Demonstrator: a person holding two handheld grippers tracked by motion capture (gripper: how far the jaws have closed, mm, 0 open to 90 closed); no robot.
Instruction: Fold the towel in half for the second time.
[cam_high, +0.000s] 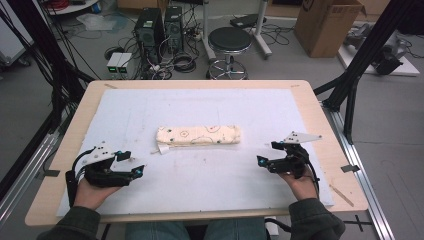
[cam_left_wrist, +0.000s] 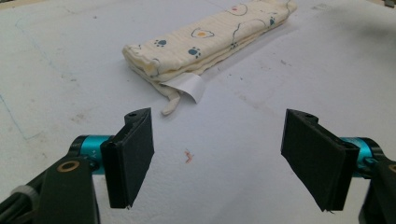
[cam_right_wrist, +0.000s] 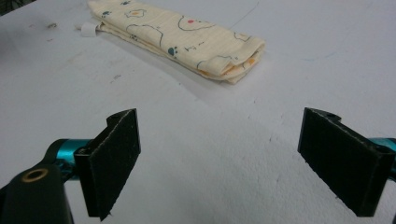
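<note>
Left gripper (cam_left_wrist: 217, 161) jaws apart | right gripper (cam_right_wrist: 219, 163) jaws apart | folded cloth (cam_high: 198, 135) ahead, between them, untouched

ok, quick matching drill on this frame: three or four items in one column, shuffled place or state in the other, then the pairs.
1. cream folded cloth with paw prints
2. white paper tag
3. left gripper
4. round black stool

A. on the floor beyond the table
B. open, jaws apart over the white mat
C. lying mid-table
D. sticking out of the cloth's end

Pairs: 1-C, 2-D, 3-B, 4-A
</note>
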